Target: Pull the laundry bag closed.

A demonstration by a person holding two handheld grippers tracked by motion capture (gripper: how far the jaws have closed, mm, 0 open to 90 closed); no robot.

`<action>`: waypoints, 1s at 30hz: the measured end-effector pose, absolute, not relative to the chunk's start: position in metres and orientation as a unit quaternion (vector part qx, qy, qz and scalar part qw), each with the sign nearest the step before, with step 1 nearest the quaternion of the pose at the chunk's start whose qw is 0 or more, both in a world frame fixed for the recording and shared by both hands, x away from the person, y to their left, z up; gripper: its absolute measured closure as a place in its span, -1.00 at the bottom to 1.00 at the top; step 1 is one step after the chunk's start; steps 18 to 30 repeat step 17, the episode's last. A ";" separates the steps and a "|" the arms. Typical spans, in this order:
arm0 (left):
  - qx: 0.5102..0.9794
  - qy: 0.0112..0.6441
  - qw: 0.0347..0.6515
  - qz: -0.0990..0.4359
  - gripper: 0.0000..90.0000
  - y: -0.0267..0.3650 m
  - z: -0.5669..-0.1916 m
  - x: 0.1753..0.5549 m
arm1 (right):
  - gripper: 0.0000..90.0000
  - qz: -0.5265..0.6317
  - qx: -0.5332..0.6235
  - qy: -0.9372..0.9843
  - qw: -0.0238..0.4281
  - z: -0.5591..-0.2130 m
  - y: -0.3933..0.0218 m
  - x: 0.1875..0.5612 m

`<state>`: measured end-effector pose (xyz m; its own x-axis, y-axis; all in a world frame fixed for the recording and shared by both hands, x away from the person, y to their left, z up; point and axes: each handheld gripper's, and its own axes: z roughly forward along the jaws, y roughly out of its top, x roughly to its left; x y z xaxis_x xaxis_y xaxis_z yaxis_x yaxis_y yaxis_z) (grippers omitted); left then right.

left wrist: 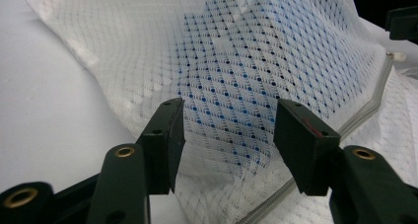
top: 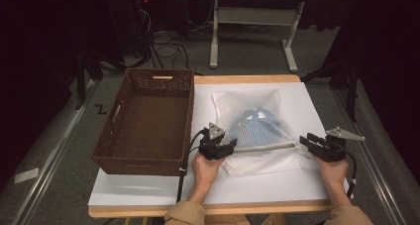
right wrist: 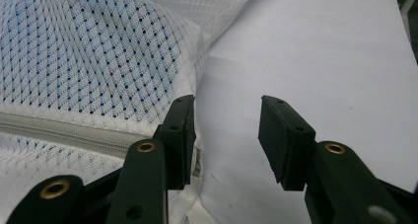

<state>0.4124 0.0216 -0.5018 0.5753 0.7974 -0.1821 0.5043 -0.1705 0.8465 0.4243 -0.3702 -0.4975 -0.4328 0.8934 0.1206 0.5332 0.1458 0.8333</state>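
Observation:
A white mesh bag point(top: 250, 106) with a blue garment point(top: 257, 128) inside lies on the white tabletop point(top: 257, 185), its grey zipper point(top: 262, 147) running along the near side. My left gripper point(top: 230, 146) is at the zipper's left end. In the left gripper view its jaws point(left wrist: 229, 140) stand open, with the mesh point(left wrist: 236, 61) lying loose between and beyond them. My right gripper point(top: 303, 140) is at the zipper's right end. It is open too point(right wrist: 226, 135), its left pad point(right wrist: 180, 135) beside the bag's edge point(right wrist: 98, 61) near the zipper point(right wrist: 59, 130), with bare table between the pads.
A brown wicker basket point(top: 148, 75) stands empty on the table's left half, close to the left hand. The table's near edge point(top: 213, 208) runs just below both forearms. Beyond the table, cables and a white desk frame point(top: 252, 17) stand on the floor.

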 end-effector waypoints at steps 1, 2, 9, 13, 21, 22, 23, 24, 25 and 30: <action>0.750 0.434 0.475 0.154 0.01 0.021 -0.502 0.412 | 0.29 0.432 0.490 0.728 0.208 -0.497 -0.370 0.424; 0.749 0.434 0.476 0.153 0.00 0.021 -0.502 0.412 | 0.29 0.432 0.488 0.729 0.209 -0.497 -0.370 0.424; 0.750 0.433 0.476 0.152 0.00 0.022 -0.501 0.411 | 0.28 0.431 0.488 0.730 0.207 -0.497 -0.370 0.423; 0.752 0.432 0.475 0.150 -0.01 0.022 -0.501 0.411 | 0.28 0.430 0.484 0.734 0.207 -0.498 -0.369 0.424; 0.751 0.432 0.476 0.150 -0.01 0.021 -0.501 0.411 | 0.27 0.431 0.480 0.734 0.211 -0.497 -0.369 0.423; 0.751 0.432 0.476 0.150 -0.01 0.021 -0.501 0.411 | 0.27 0.431 0.480 0.734 0.211 -0.497 -0.369 0.423; 0.751 0.432 0.476 0.150 -0.01 0.021 -0.501 0.411 | 0.27 0.431 0.480 0.734 0.211 -0.497 -0.369 0.423; 0.751 0.432 0.476 0.150 -0.01 0.021 -0.501 0.411 | 0.27 0.431 0.480 0.734 0.211 -0.497 -0.369 0.423; 0.751 0.432 0.476 0.150 -0.01 0.021 -0.501 0.411 | 0.27 0.431 0.480 0.734 0.211 -0.497 -0.369 0.423; 0.751 0.432 0.476 0.150 -0.01 0.021 -0.501 0.411 | 0.27 0.431 0.480 0.734 0.211 -0.497 -0.369 0.423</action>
